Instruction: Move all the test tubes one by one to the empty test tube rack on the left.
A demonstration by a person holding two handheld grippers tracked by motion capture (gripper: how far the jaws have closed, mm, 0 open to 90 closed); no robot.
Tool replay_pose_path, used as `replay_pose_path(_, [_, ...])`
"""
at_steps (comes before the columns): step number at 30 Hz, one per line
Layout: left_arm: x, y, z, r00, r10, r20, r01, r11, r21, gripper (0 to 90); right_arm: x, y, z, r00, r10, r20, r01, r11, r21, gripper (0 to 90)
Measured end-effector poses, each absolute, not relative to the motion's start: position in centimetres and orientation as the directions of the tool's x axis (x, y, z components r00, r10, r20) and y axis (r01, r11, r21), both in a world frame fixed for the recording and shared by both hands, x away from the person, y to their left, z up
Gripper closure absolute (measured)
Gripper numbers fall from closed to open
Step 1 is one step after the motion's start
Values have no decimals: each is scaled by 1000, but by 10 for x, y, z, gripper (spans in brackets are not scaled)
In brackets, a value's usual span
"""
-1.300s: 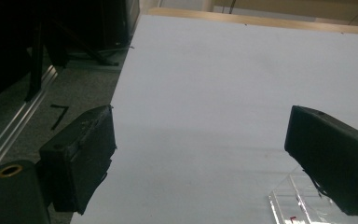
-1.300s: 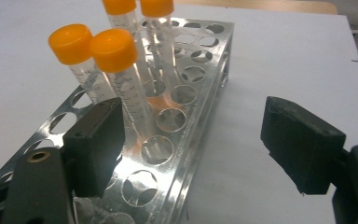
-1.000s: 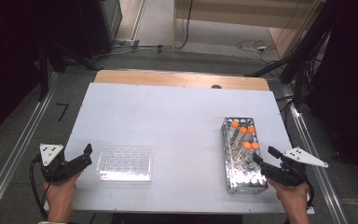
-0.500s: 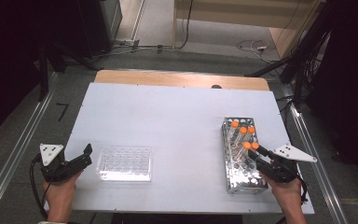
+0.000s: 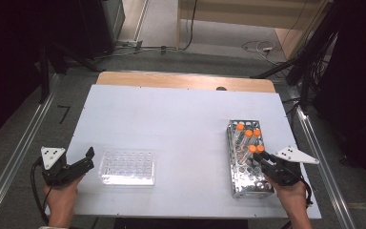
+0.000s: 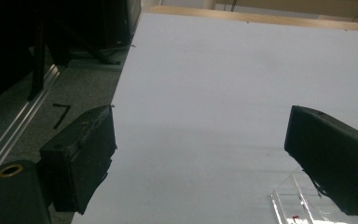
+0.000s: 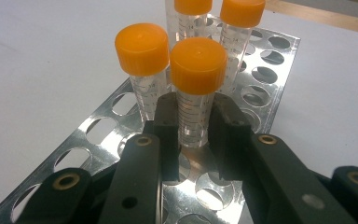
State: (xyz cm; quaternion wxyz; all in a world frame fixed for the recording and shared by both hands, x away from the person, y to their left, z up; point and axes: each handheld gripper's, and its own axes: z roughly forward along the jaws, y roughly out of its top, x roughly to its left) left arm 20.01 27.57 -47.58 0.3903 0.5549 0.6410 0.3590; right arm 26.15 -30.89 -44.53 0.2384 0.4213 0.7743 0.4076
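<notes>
A metal tube rack [image 5: 253,189] lies at the right of the white table, with several orange-capped clear tubes standing in its far half. My right gripper [image 5: 261,155] reaches over the rack from the near side. Its jaws have just been closing and now press on the nearest orange-capped tube [image 7: 197,65], below its cap; in the right gripper view the gripper [image 7: 195,122] holds it upright in its hole. A second tube [image 7: 142,44] stands just left of it. My left gripper [image 5: 89,157] rests open beside the left edge of a clear well plate [image 5: 127,167], nothing between its fingers [image 6: 81,158].
The rack's near holes [image 7: 98,130] hold no tubes. A corner of the well plate [image 6: 303,205] lies under the left gripper's right jaw. White table [image 5: 171,119] stretches between plate and rack; a wooden strip [image 5: 181,80] runs along its far edge.
My right gripper has slid forward over the rack and its jaws have closed round the nearest orange-capped tube. The left gripper has stayed where it was.
</notes>
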Motion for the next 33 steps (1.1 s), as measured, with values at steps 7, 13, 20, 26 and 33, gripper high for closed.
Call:
replay_pose_path(7, [200,271,-474,-61,994,-86,435,104,894,94,258,-310,-438,-519,854,-34,434,299,850,719])
replay_pose_path(13, [198,270,-472,-54,994,-96,432,110,895,95,253,-310,-428,-512,858,-30,413,276,868,720])
replay_pose_path(20, [195,264,-463,-27,994,-106,420,107,901,95,249,-316,-417,-501,865,-13,399,244,884,722])
replay_pose_path(26, [195,249,-445,19,998,-64,400,52,915,94,241,-323,-398,-501,866,3,383,219,898,722])
replay_pose_path(33, [195,237,-434,77,996,-50,393,15,919,94,232,-317,-382,-522,853,-11,381,245,891,722])
